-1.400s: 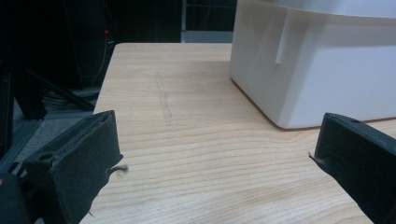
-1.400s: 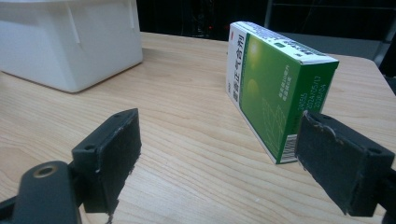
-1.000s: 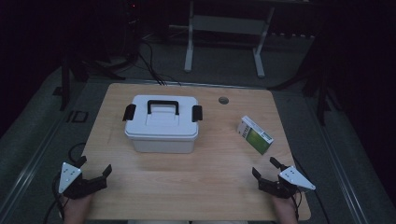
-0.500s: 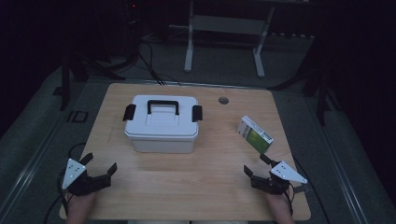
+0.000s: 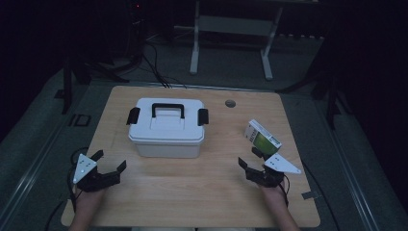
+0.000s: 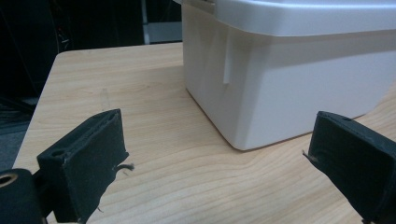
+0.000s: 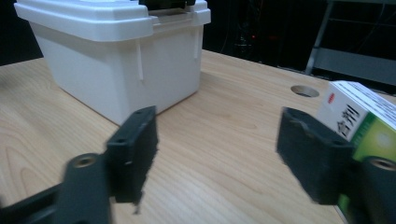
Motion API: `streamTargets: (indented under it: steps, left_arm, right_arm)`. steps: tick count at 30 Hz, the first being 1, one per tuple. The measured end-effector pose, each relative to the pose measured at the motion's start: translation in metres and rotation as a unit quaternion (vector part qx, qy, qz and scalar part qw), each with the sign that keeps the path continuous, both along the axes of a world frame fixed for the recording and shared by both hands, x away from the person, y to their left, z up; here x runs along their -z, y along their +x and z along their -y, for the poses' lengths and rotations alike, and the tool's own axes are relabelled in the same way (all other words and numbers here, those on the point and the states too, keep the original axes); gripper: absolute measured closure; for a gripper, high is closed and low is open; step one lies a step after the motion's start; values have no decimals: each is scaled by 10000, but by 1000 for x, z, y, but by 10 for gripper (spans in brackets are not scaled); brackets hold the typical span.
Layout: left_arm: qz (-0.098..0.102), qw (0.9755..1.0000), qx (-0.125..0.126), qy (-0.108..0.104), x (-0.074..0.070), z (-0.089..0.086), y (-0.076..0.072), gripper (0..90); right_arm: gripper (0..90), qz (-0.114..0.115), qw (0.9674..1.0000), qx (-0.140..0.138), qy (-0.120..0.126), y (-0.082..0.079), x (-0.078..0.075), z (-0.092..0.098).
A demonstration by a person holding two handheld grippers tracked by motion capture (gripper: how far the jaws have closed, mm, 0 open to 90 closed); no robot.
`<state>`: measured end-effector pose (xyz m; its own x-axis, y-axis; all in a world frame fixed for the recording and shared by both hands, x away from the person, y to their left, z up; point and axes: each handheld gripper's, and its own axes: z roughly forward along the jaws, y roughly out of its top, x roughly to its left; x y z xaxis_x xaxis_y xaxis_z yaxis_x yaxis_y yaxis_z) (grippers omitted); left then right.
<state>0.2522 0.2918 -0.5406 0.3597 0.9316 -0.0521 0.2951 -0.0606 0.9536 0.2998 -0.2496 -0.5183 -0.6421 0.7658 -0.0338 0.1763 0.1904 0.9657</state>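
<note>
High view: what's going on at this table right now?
A person holds a gripper in each hand at the near edge of the wooden table. The left gripper is open and empty, pointing toward the closed white lidded box. The right gripper sits just short of the small green-and-white carton; its jaws have just been closing a little, with nothing between them. Nothing is held yet, and the box's black latches look fastened.

On the table [image 5: 202,192] there was one white lidded box [image 5: 167,129], one small green-and-white carton [image 5: 262,137], and two grippers.
</note>
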Motion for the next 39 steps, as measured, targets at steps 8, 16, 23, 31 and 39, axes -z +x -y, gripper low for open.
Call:
streamTargets:
  steps: [8, 16, 23, 31, 39]
  left_arm:
    - [-134, 9999, -59, -67, -2, 2, 19, 156]
    - [-415, 9991, 16, 2, -3, 8, 42, 515]
    - [-698, 9974, -53, 195, 1, 15, 61, 686]
    - [-873, 9952, -12, 453, 3, 22, 78, 840]
    - [-802, 9959, 146, 393, 1, 29, 90, 893]
  right_arm:
    - [526, -139, 9997, -131, -160, 14, 0, -19]
    - [843, -152, 9988, -98, -461, 25, 3, -42]
    - [899, -351, 9979, -185, -513, 39, 7, -66]
    - [899, -501, 9975, -180, -465, 58, 17, -95]
    - [899, -606, 9969, -212, -458, 72, 21, -121]
